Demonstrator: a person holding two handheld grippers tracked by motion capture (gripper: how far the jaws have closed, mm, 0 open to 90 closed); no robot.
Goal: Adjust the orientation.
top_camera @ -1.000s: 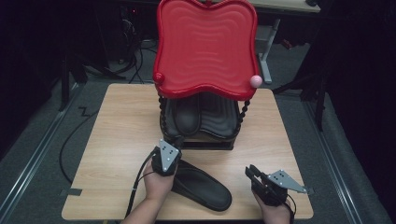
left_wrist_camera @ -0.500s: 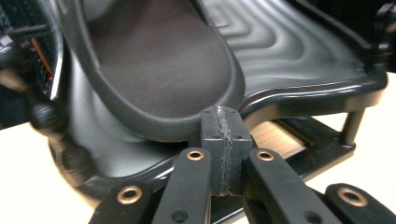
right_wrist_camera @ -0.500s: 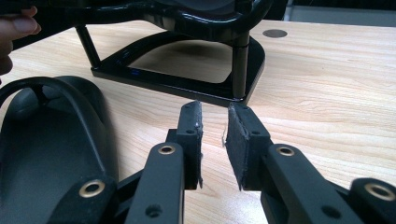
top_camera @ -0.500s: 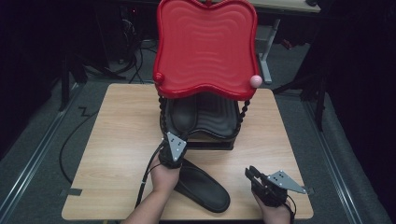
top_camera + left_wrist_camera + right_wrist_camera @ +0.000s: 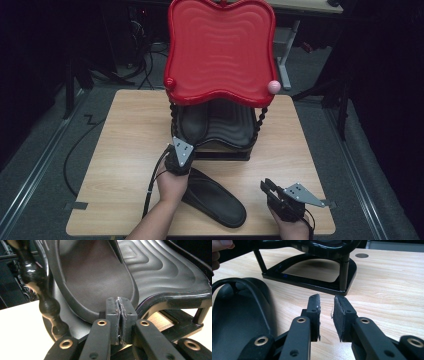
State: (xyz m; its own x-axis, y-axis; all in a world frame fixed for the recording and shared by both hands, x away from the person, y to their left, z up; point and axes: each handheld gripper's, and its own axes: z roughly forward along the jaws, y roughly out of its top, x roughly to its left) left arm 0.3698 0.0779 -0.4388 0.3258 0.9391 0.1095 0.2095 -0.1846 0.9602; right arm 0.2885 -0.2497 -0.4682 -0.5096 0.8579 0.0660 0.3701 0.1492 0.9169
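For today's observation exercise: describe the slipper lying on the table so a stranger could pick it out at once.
Find the two-tier rack with the red top shelf. On the wooden table in front of it, near the front edge, lies a black slipper. Its twin sits on the rack's lower shelf.

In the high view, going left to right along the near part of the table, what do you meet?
Left gripper → black slipper lying on the table → right gripper, its grey plate farthest right.
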